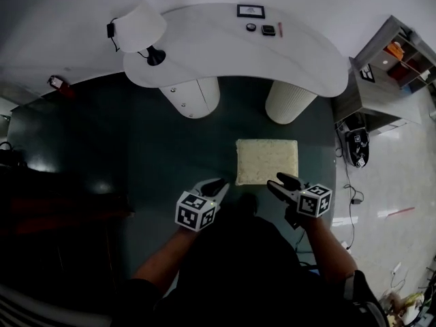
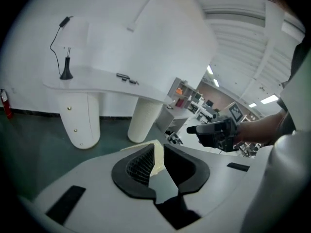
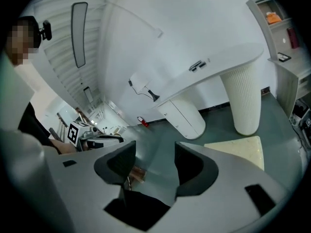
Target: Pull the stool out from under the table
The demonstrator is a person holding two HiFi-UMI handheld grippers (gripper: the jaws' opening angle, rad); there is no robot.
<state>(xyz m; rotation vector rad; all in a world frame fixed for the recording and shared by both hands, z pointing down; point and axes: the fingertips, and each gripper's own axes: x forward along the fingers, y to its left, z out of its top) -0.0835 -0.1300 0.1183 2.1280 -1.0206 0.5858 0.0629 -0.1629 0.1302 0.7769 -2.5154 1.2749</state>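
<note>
1. Stool (image 1: pixel 266 161): cream square seat, on the dark green floor (image 1: pixel 102 142), fully clear of the tabletop (image 1: pixel 225 46), on its near side. It sits nearer the ribbed right leg (image 1: pixel 289 101) than the smooth left pedestal (image 1: pixel 193 95).
2. L gripper (image 1: pixel 219 186): near-left of the stool, not touching it. Jaws all but clenched, only a thin slit left, nothing gripped.
3. R gripper (image 1: pixel 283 180): just near the stool's near-right corner, apart from it. Jaws released, wide gap, empty.
4. Both grippers held up off the floor, pointing toward the far side, one in each hand.
5. Tabletop: white, curved. Lamp (image 1: pixel 141 27) at far left, small frame (image 1: pixel 251 10) and small dark items (image 1: pixel 268 29) toward the middle.
6. Shelf unit (image 1: pixel 395 67) at far right.
</note>
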